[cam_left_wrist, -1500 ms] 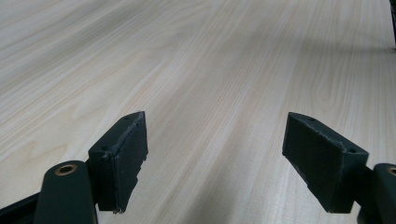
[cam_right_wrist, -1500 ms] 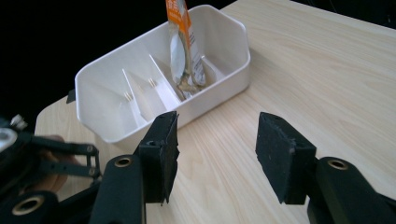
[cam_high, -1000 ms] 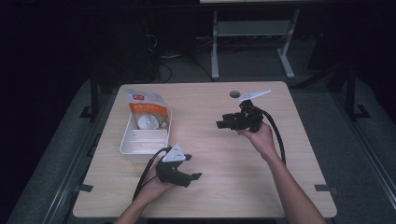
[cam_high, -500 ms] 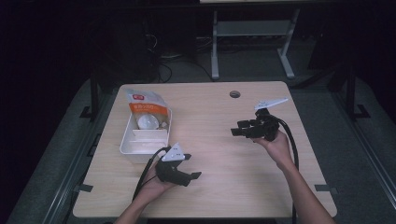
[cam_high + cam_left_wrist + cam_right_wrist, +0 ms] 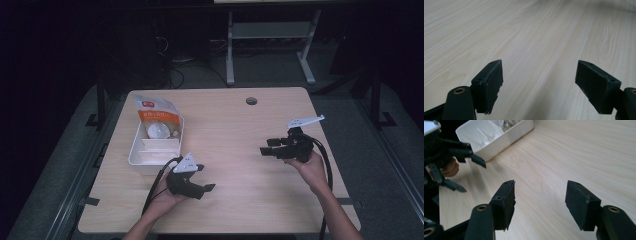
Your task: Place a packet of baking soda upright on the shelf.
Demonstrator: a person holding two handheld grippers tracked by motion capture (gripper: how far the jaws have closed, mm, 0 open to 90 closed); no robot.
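Black jaws of the right gripper [image 5: 540,205] stand wide with only bare wooden table [image 5: 584,157] between them; they have just been opening. The left gripper [image 5: 539,85] is likewise spread and empty. Beyond the left gripper, on its far left side, sits the white tray [image 5: 150,152], ribbed inside, with an orange-and-white pouch [image 5: 157,116] leaning at its far end. The pouch looks light, soft and crinkly, likely slippery; pinching its flat upper edge seems the safest hold.
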